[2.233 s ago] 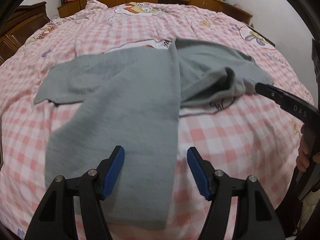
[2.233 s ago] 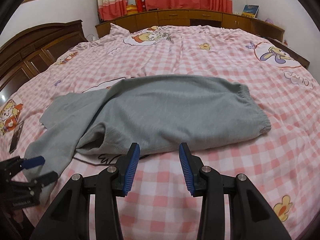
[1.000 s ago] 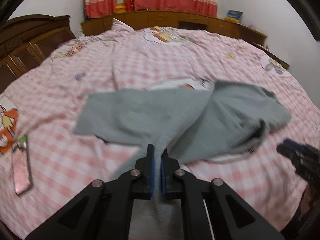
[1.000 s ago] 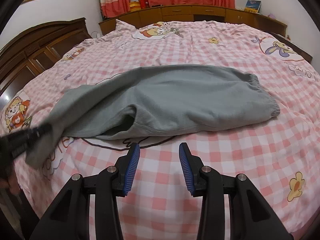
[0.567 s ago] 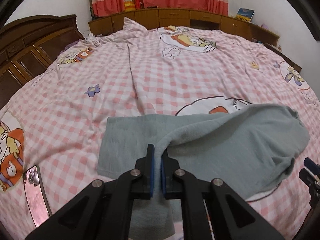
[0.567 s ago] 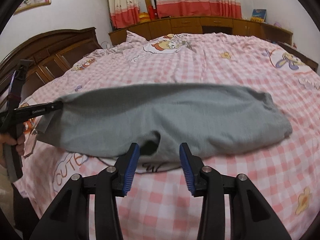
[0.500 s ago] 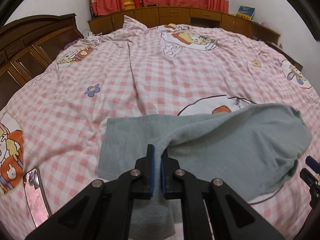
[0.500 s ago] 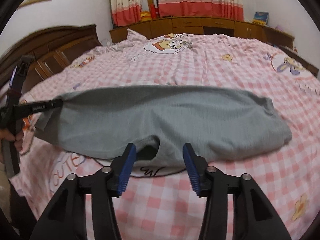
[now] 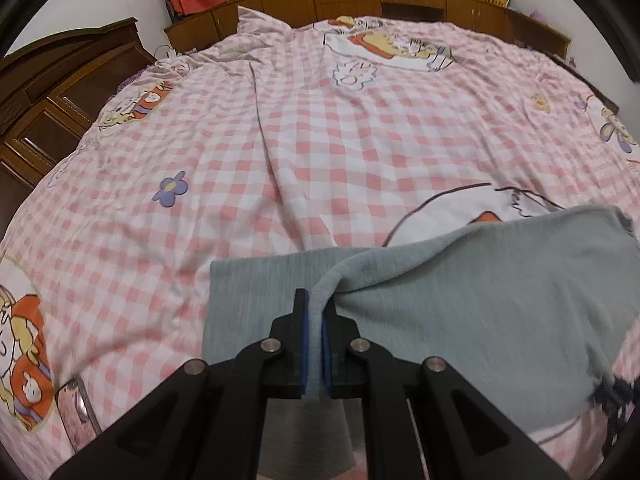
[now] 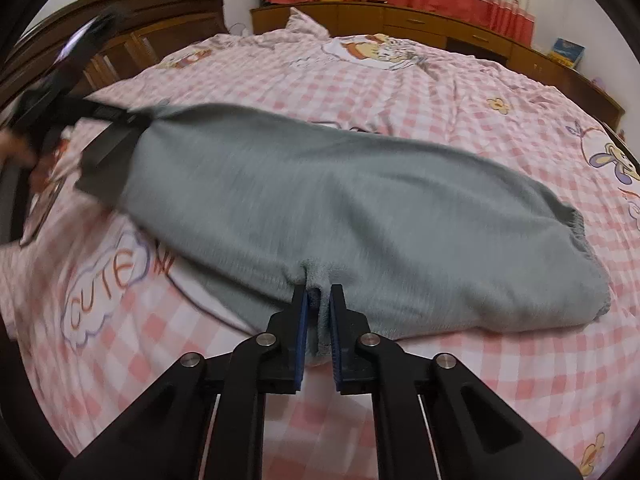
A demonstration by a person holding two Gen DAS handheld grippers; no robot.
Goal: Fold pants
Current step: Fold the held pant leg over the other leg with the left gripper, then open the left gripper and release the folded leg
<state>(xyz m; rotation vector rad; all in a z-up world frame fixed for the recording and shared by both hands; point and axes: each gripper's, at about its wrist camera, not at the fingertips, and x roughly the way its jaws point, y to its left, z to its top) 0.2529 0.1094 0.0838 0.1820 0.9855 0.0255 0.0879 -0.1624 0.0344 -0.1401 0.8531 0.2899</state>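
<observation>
Grey pants (image 10: 360, 200) lie stretched across the pink checked bed (image 10: 440, 92), elastic waistband (image 10: 580, 236) at the right. My right gripper (image 10: 318, 300) is at their near edge around the crotch; its jaws are closing, and a tuft of fabric is pinched between the blue pads. My left gripper (image 9: 316, 312) is shut on a ridge of the grey pants (image 9: 480, 300) at the leg end. In the right wrist view the left gripper (image 10: 132, 118) holds that leg end lifted at the far left, blurred, with a hand (image 10: 16, 148) behind it.
A phone (image 9: 78, 404) lies on the bed near the left edge. Dark wooden furniture (image 9: 60, 92) stands along the left side. Low wooden cabinets (image 10: 420, 24) and red curtains run behind the bed. The blurred right gripper (image 9: 612, 396) shows at the lower right.
My left gripper has carried the leg end leftward, pulling the pants out long. My right gripper moved forward onto the near edge, and its jaws went from open to pinching the fabric.
</observation>
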